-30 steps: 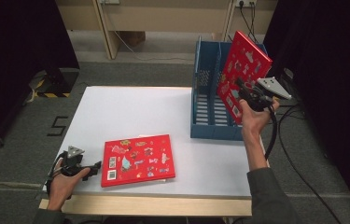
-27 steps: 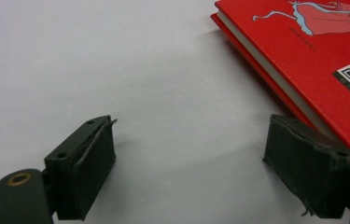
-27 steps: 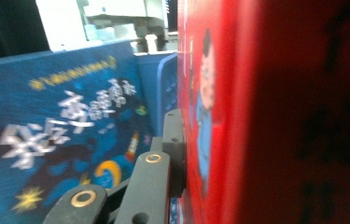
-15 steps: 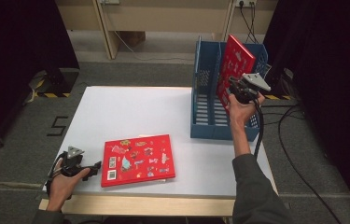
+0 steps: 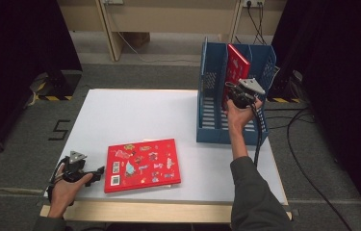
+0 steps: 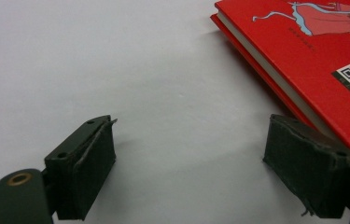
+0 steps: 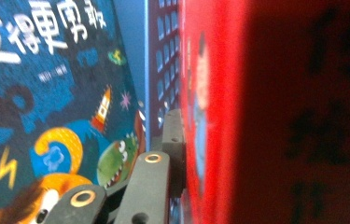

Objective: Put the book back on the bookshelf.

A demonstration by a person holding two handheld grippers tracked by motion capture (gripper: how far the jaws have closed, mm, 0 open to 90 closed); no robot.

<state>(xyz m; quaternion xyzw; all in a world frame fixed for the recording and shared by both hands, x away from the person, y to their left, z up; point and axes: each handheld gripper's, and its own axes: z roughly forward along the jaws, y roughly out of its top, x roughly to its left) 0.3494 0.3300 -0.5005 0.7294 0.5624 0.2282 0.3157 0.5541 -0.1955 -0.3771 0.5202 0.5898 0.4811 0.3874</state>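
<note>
The right gripper's [image 5: 236,97] jaws are clamped on an upright red book [image 5: 236,72] in the blue file rack [image 5: 210,103] at the far right; a stiff, fairly heavy hardback, probably best pinched near its edge. The left gripper [image 5: 91,173] gapes empty beside the flat red book [image 5: 142,164] at near left.

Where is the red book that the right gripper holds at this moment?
In the high view, the upright red book stands inside the blue rack at the table's right side.
</note>
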